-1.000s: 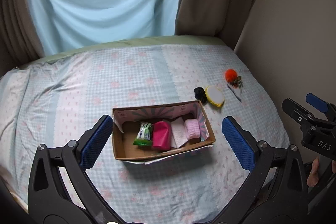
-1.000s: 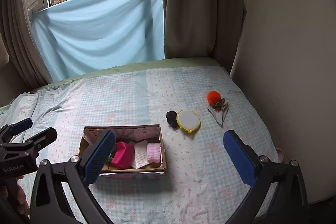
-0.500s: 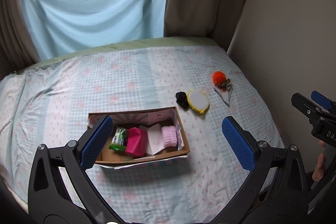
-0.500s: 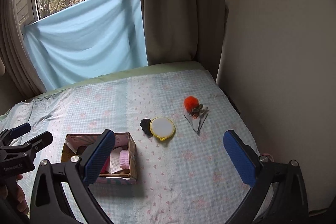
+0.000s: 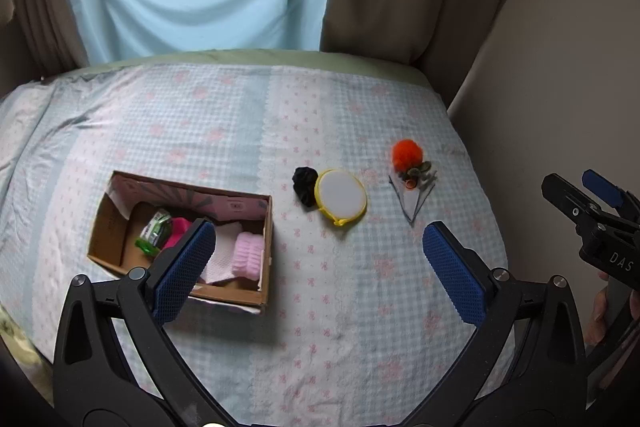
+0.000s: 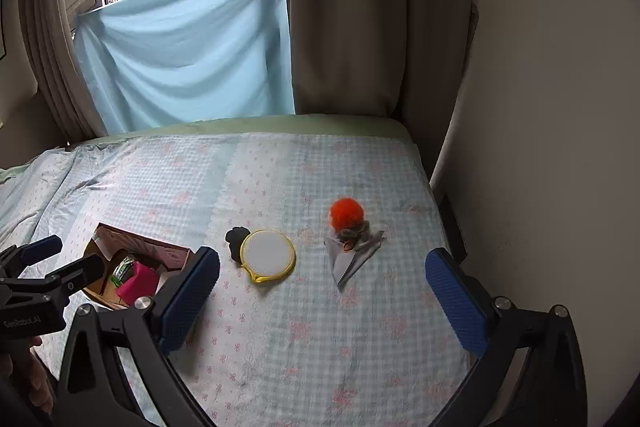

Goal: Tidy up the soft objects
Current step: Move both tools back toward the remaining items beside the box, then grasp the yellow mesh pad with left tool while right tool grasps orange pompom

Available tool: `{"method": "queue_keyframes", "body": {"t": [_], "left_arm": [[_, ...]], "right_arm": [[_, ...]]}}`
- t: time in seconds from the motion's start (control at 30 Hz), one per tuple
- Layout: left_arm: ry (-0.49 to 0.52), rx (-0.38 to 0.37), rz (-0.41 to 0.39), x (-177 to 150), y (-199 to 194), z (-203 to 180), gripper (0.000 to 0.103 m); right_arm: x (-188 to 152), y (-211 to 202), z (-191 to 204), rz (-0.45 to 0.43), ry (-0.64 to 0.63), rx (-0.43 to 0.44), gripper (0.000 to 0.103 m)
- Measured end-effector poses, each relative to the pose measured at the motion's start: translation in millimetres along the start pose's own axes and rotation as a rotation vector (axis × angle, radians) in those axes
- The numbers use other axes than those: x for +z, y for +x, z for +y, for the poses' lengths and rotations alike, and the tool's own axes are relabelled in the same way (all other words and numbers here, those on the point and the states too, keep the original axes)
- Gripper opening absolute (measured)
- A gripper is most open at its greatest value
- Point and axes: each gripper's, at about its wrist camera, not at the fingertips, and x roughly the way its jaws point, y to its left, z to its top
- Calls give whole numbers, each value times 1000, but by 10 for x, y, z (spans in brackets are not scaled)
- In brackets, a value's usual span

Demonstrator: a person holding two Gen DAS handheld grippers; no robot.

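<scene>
A cardboard box [image 5: 264, 227] on the bed holds a green packet [image 5: 154, 231], a magenta item [image 5: 178, 229], a white cloth [image 5: 224, 251] and a pink fluffy item [image 5: 249, 254]. To its right lie a black scrunchie [image 5: 305, 183], a yellow-rimmed round pad [image 5: 341, 195], an orange pompom [image 5: 406, 154] and a grey cloth [image 5: 416, 197] with small bits on it. My left gripper [image 5: 320, 271] is open and empty above the bed, near the box. My right gripper [image 6: 322, 303] is open and empty, nearer than the pad [image 6: 267, 254], the pompom [image 6: 346, 213] and the grey cloth [image 6: 352, 257].
The bed has a checked blue sheet [image 5: 224, 115]. A blue cloth [image 6: 188, 63] and brown curtain [image 6: 344, 11] hang behind it. A wall [image 6: 540, 107] runs close along the bed's right edge. The box also shows in the right wrist view [image 6: 176, 254].
Both grippers have swung to the right. The box has slid toward the left of both views and the pad, scrunchie and pompom toward the middle. Both stay open.
</scene>
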Motion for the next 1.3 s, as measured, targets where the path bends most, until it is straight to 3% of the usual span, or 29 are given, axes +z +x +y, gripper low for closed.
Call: {"method": "queue_keyframes", "body": {"t": [0.3,0.67,0.97,1.17,1.3], "left_arm": [[-116,-95,138,-32,1159,-236,103],[-145,-51,256,-198,2785,-358,103],[-205,-79,296,-361,3490,-313,98],[-236,-107,289,-310,3661,-294,80],[-279,-105,267,-286,3661,-260,55]], "right_arm": [[82,908,-510,62,-2,40,103],[41,2483,-890,138,-77,48,103],[-56,3584,-893,180,-114,91,102],[-60,4001,-864,208,-121,112,94],[-58,4153,-827,214,-130,114,73]]}}
